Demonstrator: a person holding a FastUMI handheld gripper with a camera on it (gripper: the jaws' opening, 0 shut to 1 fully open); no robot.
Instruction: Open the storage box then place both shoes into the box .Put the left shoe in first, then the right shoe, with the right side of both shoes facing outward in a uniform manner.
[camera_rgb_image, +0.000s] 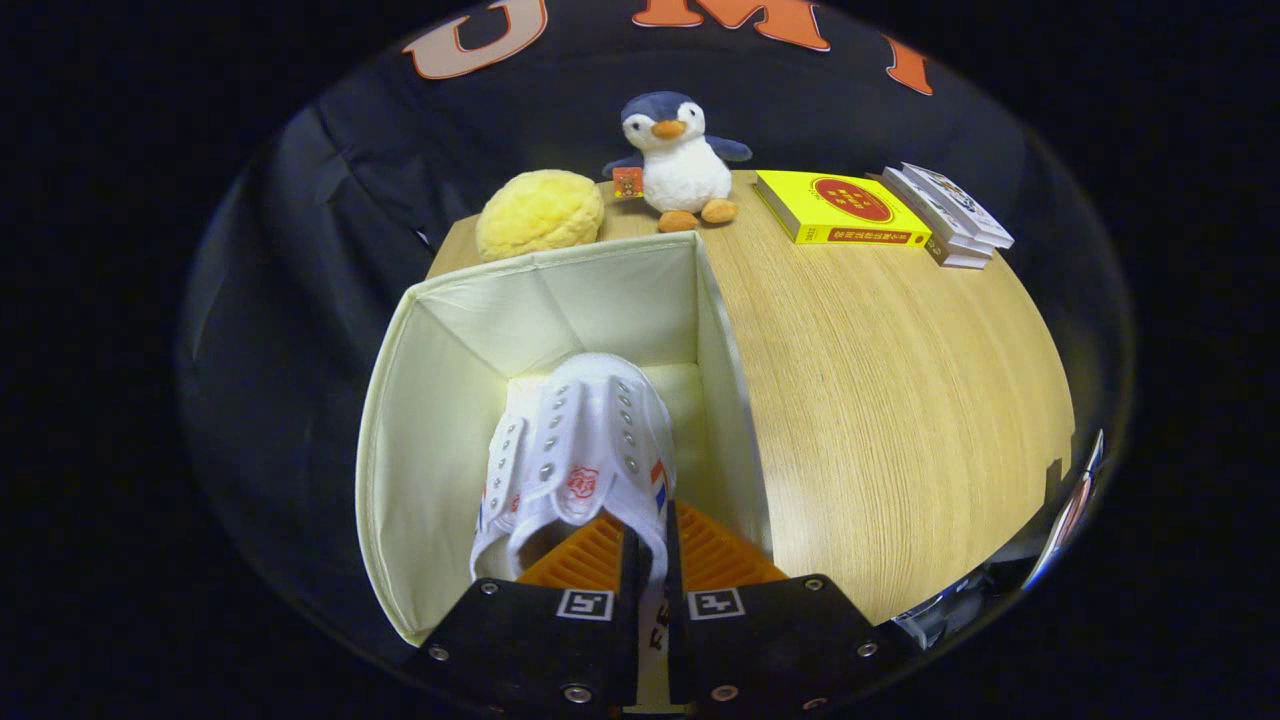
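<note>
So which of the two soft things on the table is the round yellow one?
The plush ball, right behind the storage box. The penguin beside it is blue and white. The gripper jaws pinch the shoe.

Shoe (580, 450) fills the storage box (420, 400); table (900, 400) rightward lies bare.

The storage box (440, 400) is a pale cream all over. The shoe (580, 450) is white with silver eyelets, a little red emblem and red-blue stripe tabs. The table (880, 400) is light woodgrain. At the far edge there's a navy-and-white penguin (678, 160) with orange beak and feet, a yellow plush (540, 212), and a yellow book (838, 208) with a red circle.
</note>
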